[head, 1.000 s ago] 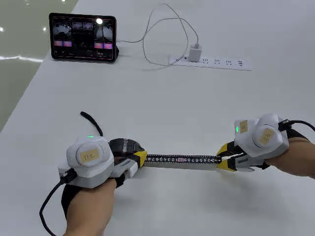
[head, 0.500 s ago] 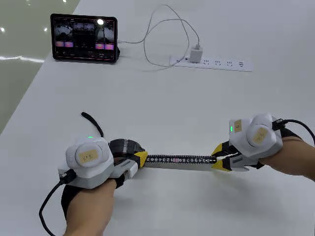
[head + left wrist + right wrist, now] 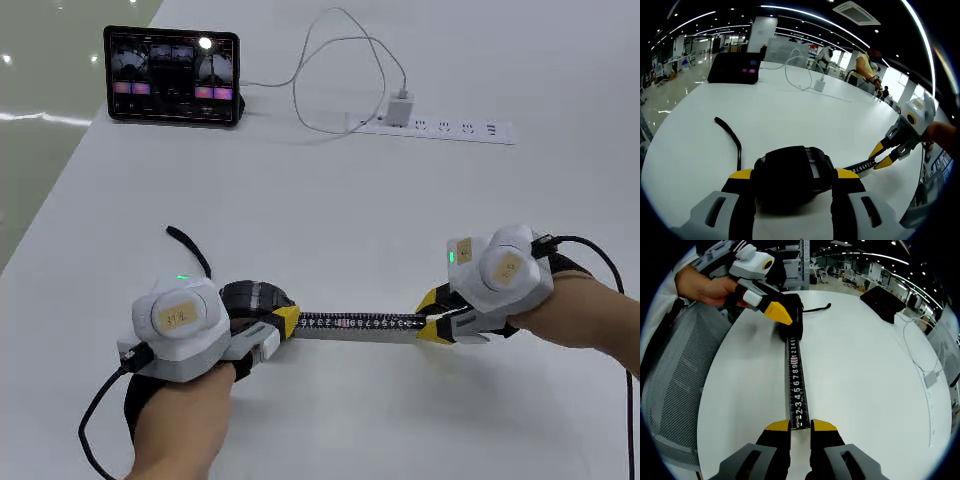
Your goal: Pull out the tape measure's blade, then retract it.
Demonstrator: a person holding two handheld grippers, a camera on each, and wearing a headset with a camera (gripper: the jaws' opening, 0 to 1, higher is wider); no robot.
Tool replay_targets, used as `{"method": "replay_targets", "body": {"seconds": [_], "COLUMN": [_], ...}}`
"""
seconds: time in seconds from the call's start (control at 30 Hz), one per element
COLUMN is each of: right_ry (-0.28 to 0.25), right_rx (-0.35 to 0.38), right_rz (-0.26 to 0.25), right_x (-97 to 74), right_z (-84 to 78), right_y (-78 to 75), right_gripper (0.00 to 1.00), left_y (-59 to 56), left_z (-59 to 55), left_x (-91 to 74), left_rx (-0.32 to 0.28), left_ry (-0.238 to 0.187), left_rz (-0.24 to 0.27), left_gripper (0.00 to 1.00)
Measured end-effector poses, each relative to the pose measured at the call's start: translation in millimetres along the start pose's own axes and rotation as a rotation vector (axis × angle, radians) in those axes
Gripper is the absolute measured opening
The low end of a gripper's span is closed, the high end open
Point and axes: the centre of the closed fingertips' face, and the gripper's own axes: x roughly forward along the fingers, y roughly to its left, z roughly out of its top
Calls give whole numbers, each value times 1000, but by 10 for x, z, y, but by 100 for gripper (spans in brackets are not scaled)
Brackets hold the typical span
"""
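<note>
Two grippers, one tape, and the gap is closing. Head view first: the left gripper has its jaws clamped round the black tape measure, which sits toward the near edge of the desk, left of centre. The blade runs out flat along that edge to the right gripper, whose yellow tips are pinched together on its end. A second ago that right gripper sat farther out toward the right edge. It has come in step by step and the visible blade is shorter, while the case has not moved. I'd call that the retract half of the job under way, with the blade being fed home rather than let fly. The tablet stands by the far left corner and the power strip lies toward the far edge, both well clear.

Left gripper view: the jaws are spread about as wide as the case and pressed on both its flanks. The wrist strap trails off to the left, and the blade leaves to the right.

Right gripper view: the jaws are almost fully closed, nipping the blade's tip between them. The numbered blade runs straight ahead to the case, which is held at its far end. A fair length is left to go in.
</note>
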Motion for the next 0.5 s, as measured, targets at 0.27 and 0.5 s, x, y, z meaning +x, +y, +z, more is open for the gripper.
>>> {"method": "replay_targets", "body": {"seconds": [0.27,0.5], "right_ry": [-14,-20], "right_rx": [0,-8], "right_rz": [9,14], "right_x": [60,101], "right_z": [93,163], "right_y": [-9,-7], "right_gripper": [10,10], "left_y": [3,4], "left_z": [-1,-2], "left_x": [3,3], "left_rx": [-4,-8], "left_ry": [1,2], "left_rz": [-2,-3], "left_gripper": [56,56]}}
